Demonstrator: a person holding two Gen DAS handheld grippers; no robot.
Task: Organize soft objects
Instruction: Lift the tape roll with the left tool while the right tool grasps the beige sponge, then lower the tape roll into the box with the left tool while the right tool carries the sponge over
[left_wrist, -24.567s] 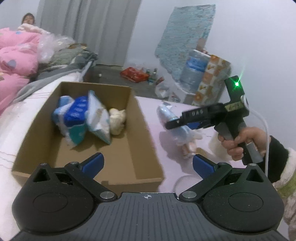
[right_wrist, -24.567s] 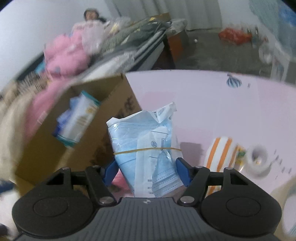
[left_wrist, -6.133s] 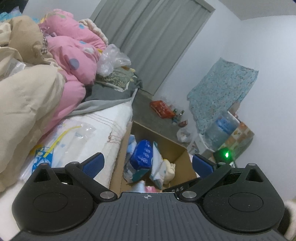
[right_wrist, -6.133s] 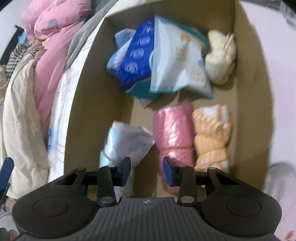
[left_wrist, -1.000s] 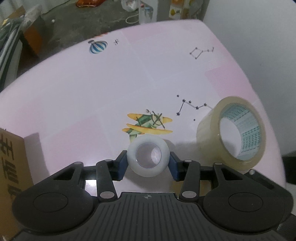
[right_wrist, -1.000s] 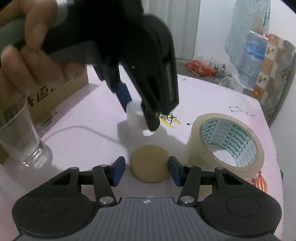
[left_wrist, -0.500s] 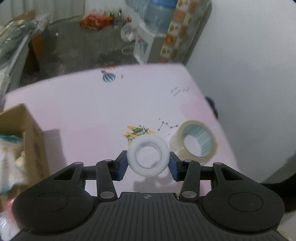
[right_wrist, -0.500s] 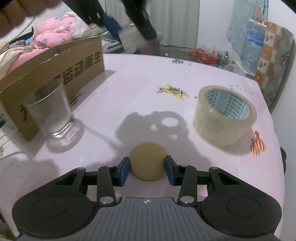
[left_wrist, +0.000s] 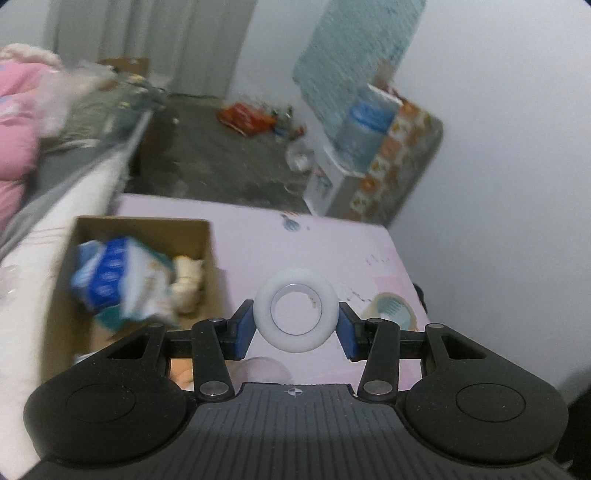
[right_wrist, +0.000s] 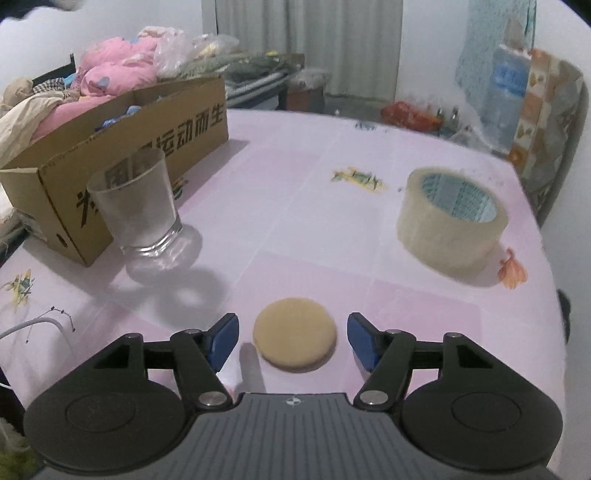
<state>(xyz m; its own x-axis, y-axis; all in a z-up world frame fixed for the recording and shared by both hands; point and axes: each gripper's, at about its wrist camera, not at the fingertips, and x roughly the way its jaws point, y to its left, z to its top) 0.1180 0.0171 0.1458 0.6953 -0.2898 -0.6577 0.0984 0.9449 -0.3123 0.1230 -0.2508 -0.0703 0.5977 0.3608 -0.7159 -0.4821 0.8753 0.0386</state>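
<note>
The left tongs (left_wrist: 295, 328) are gripping a white ring (left_wrist: 295, 310) between their blue pads, holding it up in the air above the pink table (left_wrist: 258, 236) with its hole facing the camera. Below and to the left, an open cardboard box (left_wrist: 207, 258) is sitting on the table, holding a blue and white packet (left_wrist: 110, 280) and a cream soft toy (left_wrist: 186, 280); this view is blurring at the edges.

The right tongs (right_wrist: 293, 338) are standing partly open around a round tan sponge (right_wrist: 294, 334) that is lying flat on the table, and a gap is showing on each side between pad and sponge, so nothing is being held. A clear drinking glass (right_wrist: 136, 210) is standing just beside the box's printed side (right_wrist: 159, 147). A roll of clear packing tape (right_wrist: 450, 218) is resting well apart on the right side of the table.
</note>
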